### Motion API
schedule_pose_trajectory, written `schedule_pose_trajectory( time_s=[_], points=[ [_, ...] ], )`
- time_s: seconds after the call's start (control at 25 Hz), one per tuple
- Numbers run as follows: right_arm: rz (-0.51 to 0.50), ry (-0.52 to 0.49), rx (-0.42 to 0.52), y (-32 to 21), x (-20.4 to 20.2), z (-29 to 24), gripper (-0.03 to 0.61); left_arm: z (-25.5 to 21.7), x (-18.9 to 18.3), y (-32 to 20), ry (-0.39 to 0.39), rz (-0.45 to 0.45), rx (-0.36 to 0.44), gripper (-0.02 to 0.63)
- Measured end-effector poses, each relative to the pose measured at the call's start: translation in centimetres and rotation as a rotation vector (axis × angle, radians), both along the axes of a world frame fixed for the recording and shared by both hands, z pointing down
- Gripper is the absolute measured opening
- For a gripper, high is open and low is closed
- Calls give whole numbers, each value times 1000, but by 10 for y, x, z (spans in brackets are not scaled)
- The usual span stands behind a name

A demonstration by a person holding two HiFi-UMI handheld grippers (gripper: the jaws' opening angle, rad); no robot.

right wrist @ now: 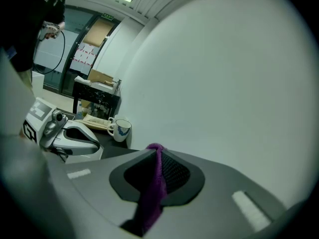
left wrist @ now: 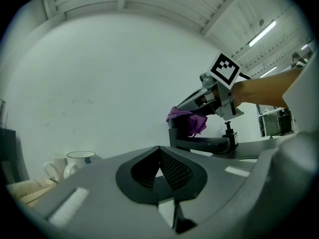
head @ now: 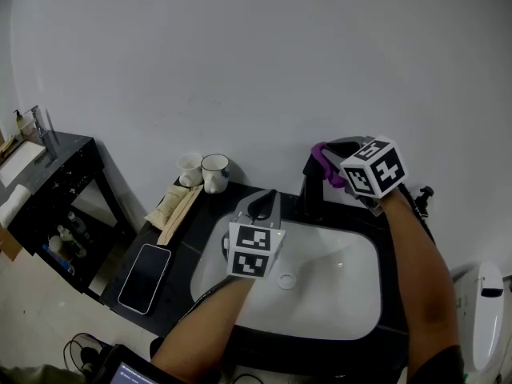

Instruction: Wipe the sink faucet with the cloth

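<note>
Up at the top of the faucet (head: 314, 190), your right gripper (head: 330, 155) is clamped on the purple cloth (right wrist: 152, 195), which drapes over the faucet's top. Your left gripper (head: 264, 208) hangs over the white sink (head: 344, 288), jaws pinched together on nothing. 2 mugs (head: 214, 173) sit left of the faucet.

No word, brand or number is legible. The white cube with black squares (head: 254, 250) bears only marker patterns; the small green sign above the doorway (right wrist: 107, 17) is too blurred.
</note>
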State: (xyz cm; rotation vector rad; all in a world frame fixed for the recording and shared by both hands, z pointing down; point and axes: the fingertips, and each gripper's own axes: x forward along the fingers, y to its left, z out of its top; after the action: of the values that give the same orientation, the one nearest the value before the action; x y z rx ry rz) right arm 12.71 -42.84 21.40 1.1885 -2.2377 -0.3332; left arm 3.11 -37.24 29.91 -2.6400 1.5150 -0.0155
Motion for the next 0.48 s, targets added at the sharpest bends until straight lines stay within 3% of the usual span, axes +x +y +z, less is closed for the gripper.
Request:
schedule_pose_trajectory(
  time_s=[0.48],
  points=[
    [-73,47,-16,23,-13,2,32,0,2,1,-9,5,5,17]
  ],
)
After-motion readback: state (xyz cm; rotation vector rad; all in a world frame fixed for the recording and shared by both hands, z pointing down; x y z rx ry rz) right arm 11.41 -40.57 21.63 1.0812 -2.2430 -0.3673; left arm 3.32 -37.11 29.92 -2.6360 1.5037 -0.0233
